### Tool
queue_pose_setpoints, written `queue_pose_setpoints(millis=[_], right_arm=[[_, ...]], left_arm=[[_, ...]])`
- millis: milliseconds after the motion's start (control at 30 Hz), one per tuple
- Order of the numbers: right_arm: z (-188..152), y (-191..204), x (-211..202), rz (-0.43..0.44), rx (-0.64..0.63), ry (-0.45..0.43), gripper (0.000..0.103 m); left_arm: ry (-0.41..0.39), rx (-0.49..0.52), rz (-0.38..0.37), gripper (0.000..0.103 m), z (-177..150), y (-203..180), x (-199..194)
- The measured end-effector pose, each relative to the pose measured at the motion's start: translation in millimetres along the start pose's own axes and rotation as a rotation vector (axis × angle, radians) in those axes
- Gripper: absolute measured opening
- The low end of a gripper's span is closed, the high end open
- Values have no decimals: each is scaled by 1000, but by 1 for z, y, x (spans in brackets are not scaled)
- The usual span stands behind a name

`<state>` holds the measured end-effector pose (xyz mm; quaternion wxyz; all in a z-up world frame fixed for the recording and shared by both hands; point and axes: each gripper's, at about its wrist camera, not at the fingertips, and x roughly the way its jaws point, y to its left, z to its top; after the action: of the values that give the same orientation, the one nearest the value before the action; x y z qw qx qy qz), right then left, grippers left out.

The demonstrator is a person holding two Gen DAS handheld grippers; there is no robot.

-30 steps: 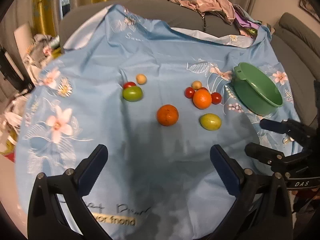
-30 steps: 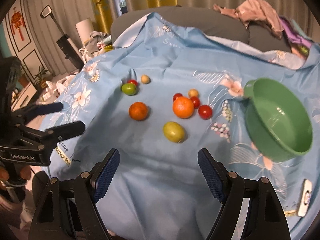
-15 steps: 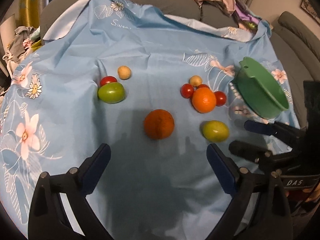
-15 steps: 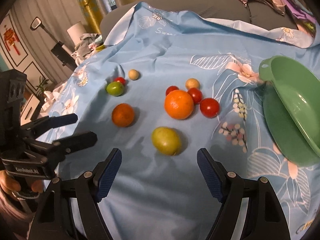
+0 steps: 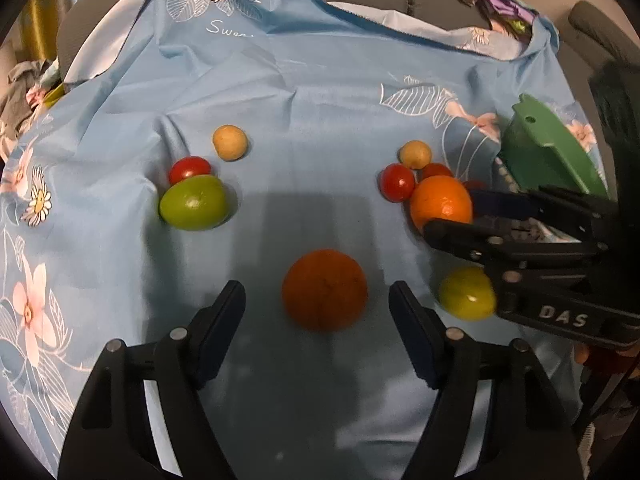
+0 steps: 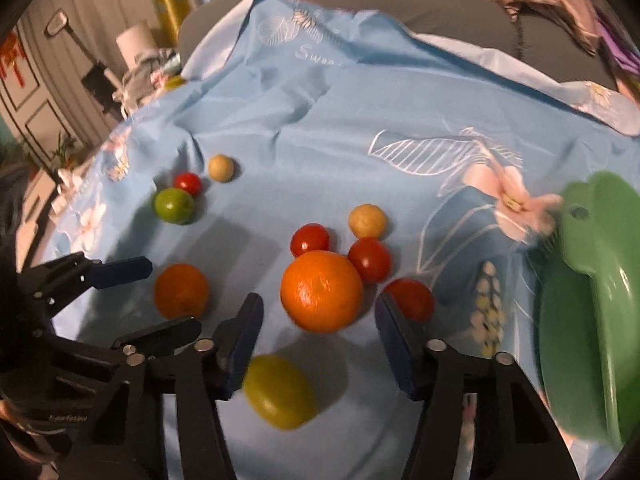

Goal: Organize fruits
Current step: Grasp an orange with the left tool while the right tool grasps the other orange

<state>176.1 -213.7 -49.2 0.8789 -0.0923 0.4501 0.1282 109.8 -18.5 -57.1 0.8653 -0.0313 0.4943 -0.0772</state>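
Both tools spread, each lined up on an orange.

We see the left tool (image 5: 316,312) with fingers wide apart either side of the darker orange (image 5: 324,290), not touching it. The right tool (image 6: 318,332) is likewise spread, flanking the brighter orange (image 6: 322,291); contact we cannot tell. A yellow-green fruit (image 6: 280,391) lies just below it, cherry tomatoes (image 6: 369,259) crowd behind. A green fruit (image 5: 194,202) sits well apart to the left. The green bowl (image 6: 600,320) rests at the right edge of the blue floral cloth (image 5: 320,80).
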Motion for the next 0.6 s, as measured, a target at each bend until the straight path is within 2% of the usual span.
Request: queue_pose_setpoints(millis=[33, 100, 200, 267, 400, 467, 533, 600], right_arm=[[1, 1, 3, 5, -3, -4, 56], [3, 3, 8, 4, -12, 6, 50], [4, 3, 10, 20, -15, -8, 49], [5, 4, 9, 31, -14, -24, 48], [5, 2, 4, 57, 16, -51, 47], [4, -1, -9, 93, 46, -85, 47], [3, -4, -25, 109, 60, -124, 47], [3, -11, -50, 116, 75, -180, 47]], left_arm=[[2, 8, 7, 71, 1, -1, 2], [10, 16, 10, 57, 1, 0, 6], [14, 16, 27, 52, 1, 1, 11], [6, 15, 14, 43, 1, 1, 10], [-9, -25, -45, 42, 2, 8, 4], [-49, -64, -98, 42, 4, 19, -16], [-96, -80, -98, 42, 8, 30, -41], [-148, -88, -63, 42, 13, 43, -71]])
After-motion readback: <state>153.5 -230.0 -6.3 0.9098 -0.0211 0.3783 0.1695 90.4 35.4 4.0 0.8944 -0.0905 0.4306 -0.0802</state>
